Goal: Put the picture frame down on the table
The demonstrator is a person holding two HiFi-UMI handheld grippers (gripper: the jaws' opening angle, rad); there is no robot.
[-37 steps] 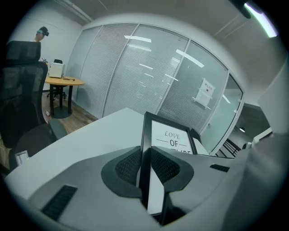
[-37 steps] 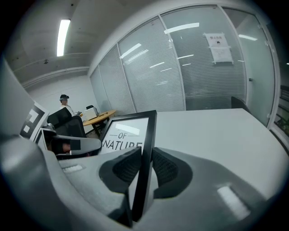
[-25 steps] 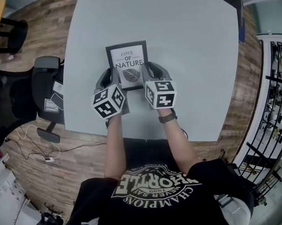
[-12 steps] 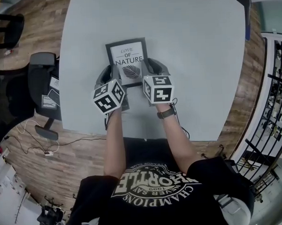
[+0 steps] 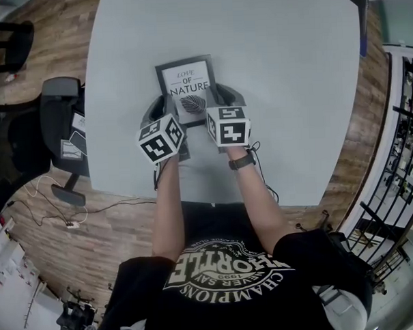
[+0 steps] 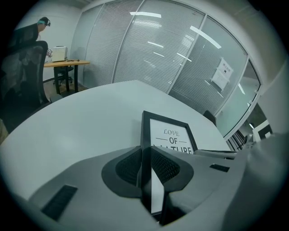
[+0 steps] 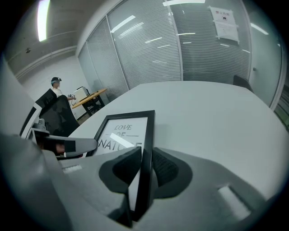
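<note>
While the left hand-held gripper (image 5: 165, 109) and right hand-held gripper (image 5: 214, 99) each clamp a side edge of the picture frame (image 5: 186, 83), left of the bench (image 5: 285, 89) centre, lower both sides evenly. Release only once it lies flat.

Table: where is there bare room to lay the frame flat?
The table is bare beyond the frame and on both sides of it. Crowded only at the near middle, where the left gripper and right gripper clamp the frame.
</note>
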